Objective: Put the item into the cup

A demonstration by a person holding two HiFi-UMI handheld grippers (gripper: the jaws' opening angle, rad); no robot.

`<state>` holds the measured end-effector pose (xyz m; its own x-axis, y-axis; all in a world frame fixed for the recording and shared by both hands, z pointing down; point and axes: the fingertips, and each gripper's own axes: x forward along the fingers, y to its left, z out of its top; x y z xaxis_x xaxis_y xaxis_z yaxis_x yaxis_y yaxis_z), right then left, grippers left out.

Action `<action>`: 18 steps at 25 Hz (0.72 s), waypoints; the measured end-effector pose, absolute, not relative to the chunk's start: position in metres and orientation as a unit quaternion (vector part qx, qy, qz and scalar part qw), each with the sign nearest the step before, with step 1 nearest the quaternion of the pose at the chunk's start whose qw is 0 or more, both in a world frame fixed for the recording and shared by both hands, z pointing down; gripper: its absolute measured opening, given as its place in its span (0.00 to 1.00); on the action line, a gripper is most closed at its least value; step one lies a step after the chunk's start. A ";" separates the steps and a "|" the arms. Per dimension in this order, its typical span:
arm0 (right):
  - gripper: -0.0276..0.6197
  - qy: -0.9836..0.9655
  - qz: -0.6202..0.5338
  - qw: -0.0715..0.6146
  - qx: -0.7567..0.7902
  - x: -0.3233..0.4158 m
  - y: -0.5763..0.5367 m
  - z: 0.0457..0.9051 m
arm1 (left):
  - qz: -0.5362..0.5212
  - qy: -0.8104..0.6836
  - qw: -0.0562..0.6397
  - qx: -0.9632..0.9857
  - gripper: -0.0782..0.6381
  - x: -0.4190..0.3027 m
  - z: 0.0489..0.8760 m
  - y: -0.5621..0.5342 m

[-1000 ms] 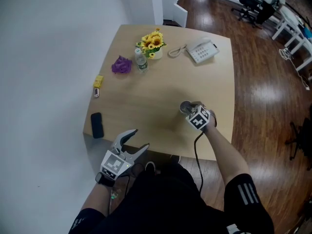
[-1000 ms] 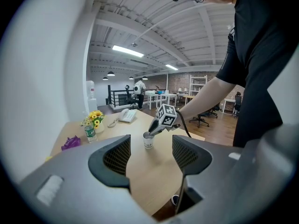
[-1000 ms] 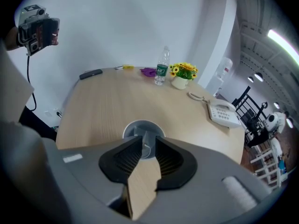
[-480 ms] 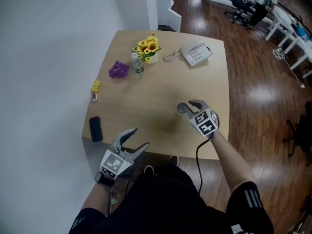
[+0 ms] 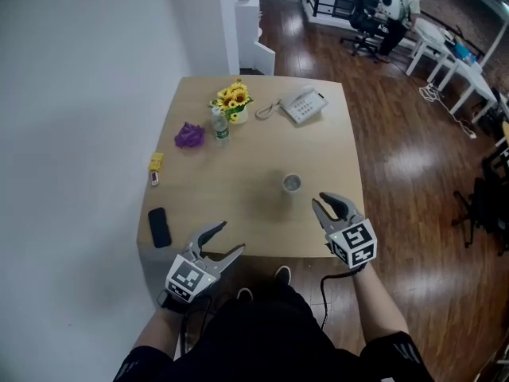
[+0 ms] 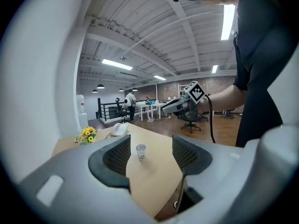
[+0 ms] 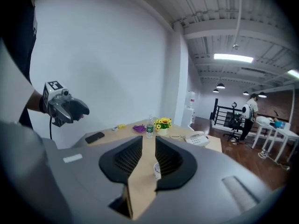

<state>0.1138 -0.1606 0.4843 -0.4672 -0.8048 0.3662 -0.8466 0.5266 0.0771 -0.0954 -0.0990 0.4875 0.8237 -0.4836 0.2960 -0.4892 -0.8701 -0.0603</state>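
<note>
**On the desk (image 5: 262, 153), a cup (image 5: 292, 183) stands alone and both tongs are empty**

Along the desk's left edge lie a black phone-like slab (image 5: 160, 228) and, farther back, a small yellow block (image 5: 157, 161). A crumpled purple thing (image 5: 189, 136) sits beyond them. Nearer the person, the left gripper (image 5: 227, 239) hangs over the front edge with its 2 jaws wide apart and nothing between them. Its own view looks straight through the gap at the cup (image 6: 140, 151), well away across the wood. Toward the far edge stand a clear water bottle (image 5: 219, 126) and, just beside it, a pot of sunflowers (image 5: 231, 102).

Right of centre, the small white cup is upright on bare wood, touched by neither tool. A corded desk telephone (image 5: 303, 106) lies behind it near the far edge. The right gripper (image 5: 330, 207) hovers near the front right corner, close to the cup but clear of it. Its jaws are parted by a narrower gap and hold nothing, and in its view the cup's rim peeps past 1 jaw.

As for progress, no item is in either pair of tongs and none lies next to the cup. From above the cup's inside shows grey, too small to tell whether something already rests in it. If something does, the job looks finished. If not, 1 of the small things at the left would have to be fetched, and the whole carry and drop are left to do.
</note>
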 end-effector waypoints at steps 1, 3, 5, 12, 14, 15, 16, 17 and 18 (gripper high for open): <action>0.20 -0.852 0.065 0.169 0.492 0.113 -0.147 0.480 | 0.151 -0.251 0.008 0.956 0.49 -0.100 0.487 -0.093; 0.19 -0.847 0.080 0.145 0.506 0.110 -0.120 0.474 | 0.149 -0.243 0.007 0.958 0.49 -0.111 0.487 -0.079; 0.09 -0.841 0.092 0.125 0.518 0.104 -0.093 0.471 | 0.147 -0.235 0.008 0.961 0.49 -0.121 0.487 -0.065; 0.05 -0.819 0.135 0.105 0.548 0.081 -0.017 0.483 | 0.157 -0.212 0.021 0.964 0.49 -0.154 0.505 -0.022; 0.05 -0.819 0.138 0.110 0.546 0.073 0.002 0.484 | 0.155 -0.210 0.024 0.965 0.49 -0.158 0.505 -0.014; 0.05 -0.820 0.138 0.113 0.544 0.069 0.008 0.484 | 0.152 -0.209 0.024 0.966 0.49 -0.159 0.504 -0.012; 0.05 -0.821 0.138 0.115 0.541 0.066 0.014 0.485 | 0.150 -0.209 0.025 0.966 0.49 -0.161 0.504 -0.009; 0.05 -0.823 0.138 0.117 0.539 0.063 0.019 0.485 | 0.150 -0.210 0.027 0.966 0.49 -0.162 0.503 -0.007; 0.05 -0.823 0.138 0.119 0.537 0.061 0.023 0.484 | 0.150 -0.211 0.028 0.966 0.49 -0.162 0.502 -0.005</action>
